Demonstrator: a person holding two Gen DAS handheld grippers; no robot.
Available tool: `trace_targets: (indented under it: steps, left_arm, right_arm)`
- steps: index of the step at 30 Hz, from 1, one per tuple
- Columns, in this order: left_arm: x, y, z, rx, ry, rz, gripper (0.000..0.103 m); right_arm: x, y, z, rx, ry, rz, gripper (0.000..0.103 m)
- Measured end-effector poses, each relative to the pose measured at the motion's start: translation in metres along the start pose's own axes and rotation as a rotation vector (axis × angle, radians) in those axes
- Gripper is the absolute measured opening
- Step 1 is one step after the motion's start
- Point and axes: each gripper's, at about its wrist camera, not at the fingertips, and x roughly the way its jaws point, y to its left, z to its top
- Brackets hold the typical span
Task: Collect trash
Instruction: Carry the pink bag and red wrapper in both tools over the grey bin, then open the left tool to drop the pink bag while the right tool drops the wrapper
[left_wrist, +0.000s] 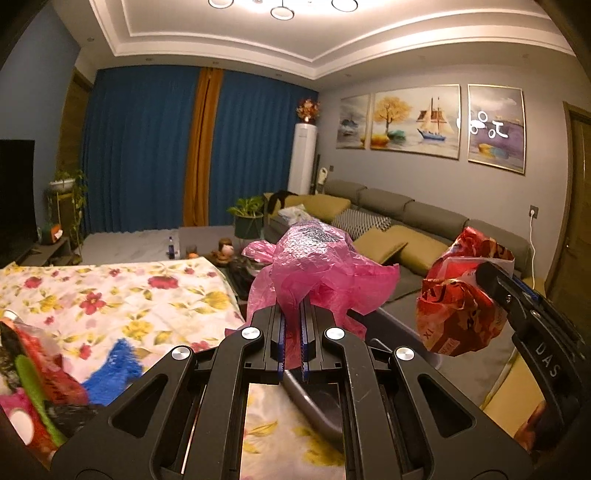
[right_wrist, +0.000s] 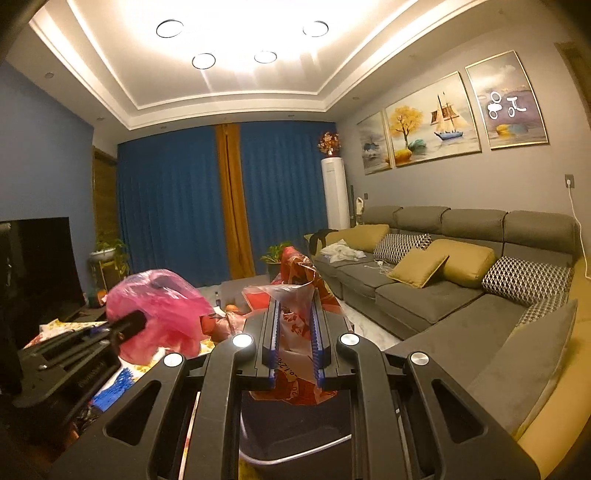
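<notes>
My left gripper is shut on a crumpled pink plastic bag, which bulges above its fingertips. To its right, my right gripper holds a crumpled red printed bag at about the same height. In the right wrist view, the right gripper is shut on that red bag, which hangs out below the fingers. The left gripper with the pink bag shows at the left. A dark grey bin sits directly under the right gripper, and its rim shows under the left one.
A table with a floral cloth lies to the left, bearing a blue fuzzy item and mixed red and green clutter. A grey sofa with cushions fills the right. A dark TV stands at the left. A low table lies ahead.
</notes>
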Motion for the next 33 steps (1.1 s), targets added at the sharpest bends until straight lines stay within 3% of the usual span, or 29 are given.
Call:
trace_targets:
  steps: [25,31,33]
  left_arm:
    - [0.074,-0.023,-0.008,-0.006,0.060,-0.014,0.006]
    - [0.089,-0.025,-0.011,-0.011,0.093,-0.017,0.007]
    - [0.095,-0.025,-0.013,-0.008,0.105,-0.015,0.008]
  right_arm:
    - [0.040,-0.006,-0.008,-0.004,0.022,0.002,0.017]
    - [0.049,-0.011,-0.011,-0.005,0.024,0.018,0.024]
    - [0.052,-0.012,-0.012,-0.001,0.027,0.019,0.032]
